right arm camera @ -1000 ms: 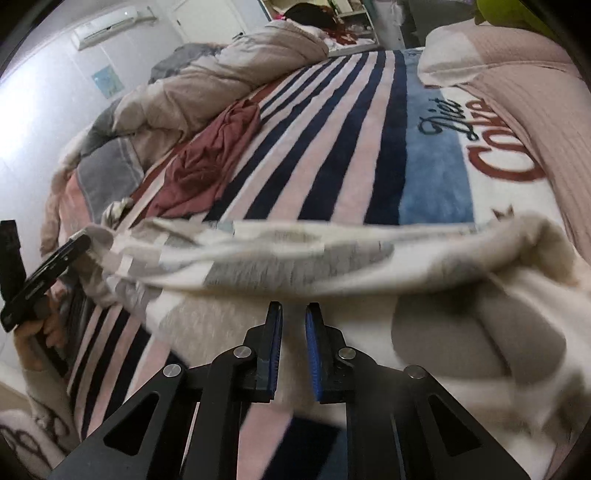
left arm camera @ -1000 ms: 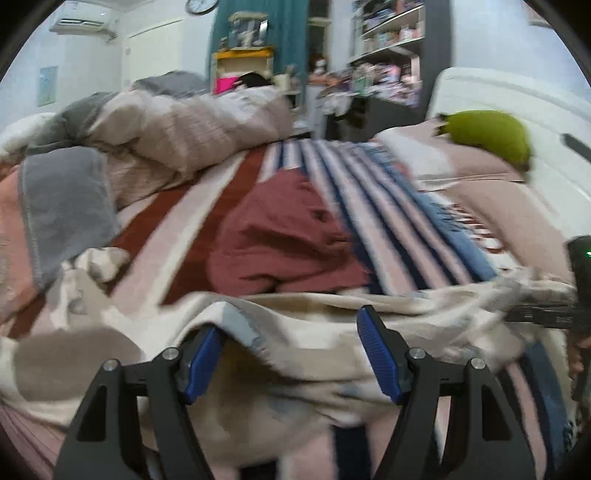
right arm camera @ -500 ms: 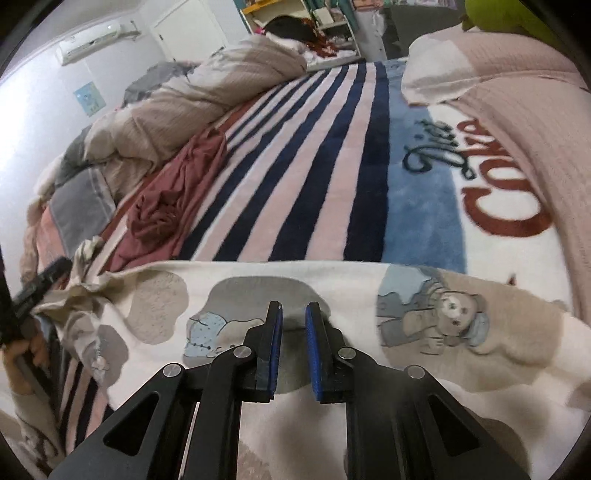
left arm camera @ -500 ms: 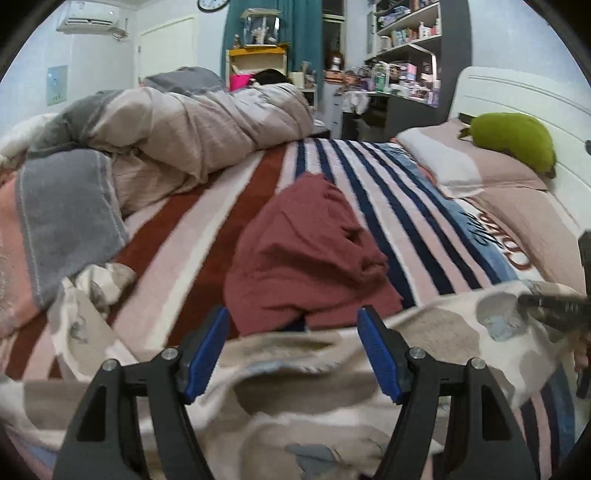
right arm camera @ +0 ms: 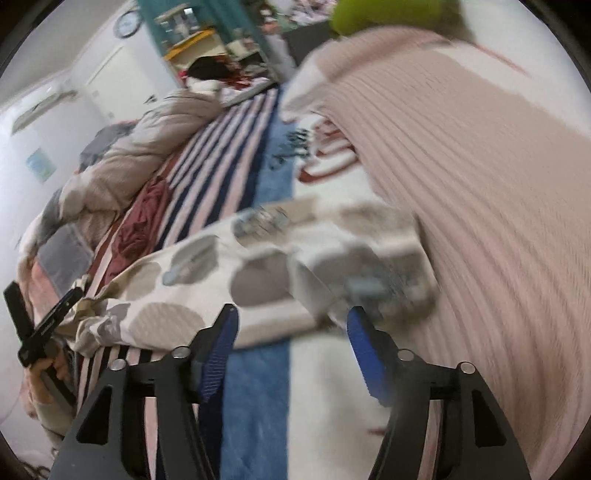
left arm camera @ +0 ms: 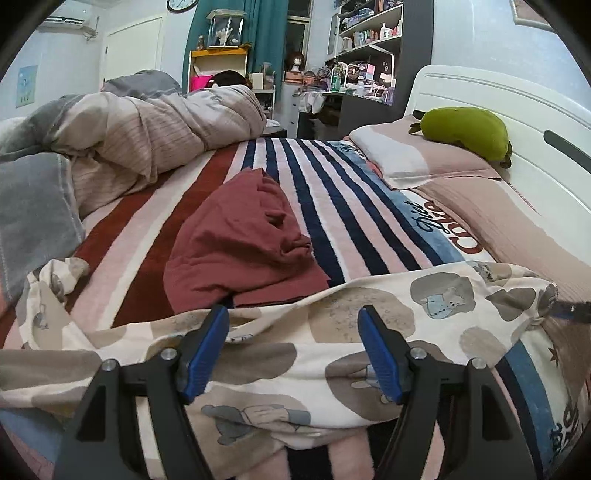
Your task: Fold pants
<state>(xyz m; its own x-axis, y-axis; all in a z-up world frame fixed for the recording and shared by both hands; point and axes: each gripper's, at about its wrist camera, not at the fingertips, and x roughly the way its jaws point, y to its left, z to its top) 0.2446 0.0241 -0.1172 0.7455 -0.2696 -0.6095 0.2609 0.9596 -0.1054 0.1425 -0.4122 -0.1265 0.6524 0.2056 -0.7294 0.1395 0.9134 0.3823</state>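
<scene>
Your pants [left arm camera: 332, 354] lay spread across the striped bed [left arm camera: 332, 206], just in front of a maroon garment [left arm camera: 240, 243]. Your left tool [left arm camera: 293, 349] hung over them, blue pads wide apart, gripping nothing. Only the blurred right view showed your right tool [right arm camera: 291, 350] equally spread, beside the pink pillow [right arm camera: 480, 221].

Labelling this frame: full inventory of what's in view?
pants: 1, cream with grey-beige patches and bear prints, spread across near bed
maroon garment: 1, crumpled, mid-bed beyond pants
striped blanket: 1, navy, pink, red stripes, covers bed
duvet: 1, beige and grey, heaped far left
pillow: 1, pink and white, at headboard
green plush: 1, on pillow
headboard: 1, white, right
shelves: cluttered, back wall
clock: 1, on wall
left gripper: open, over pants
right gripper: open, at pants' right end, blurred
</scene>
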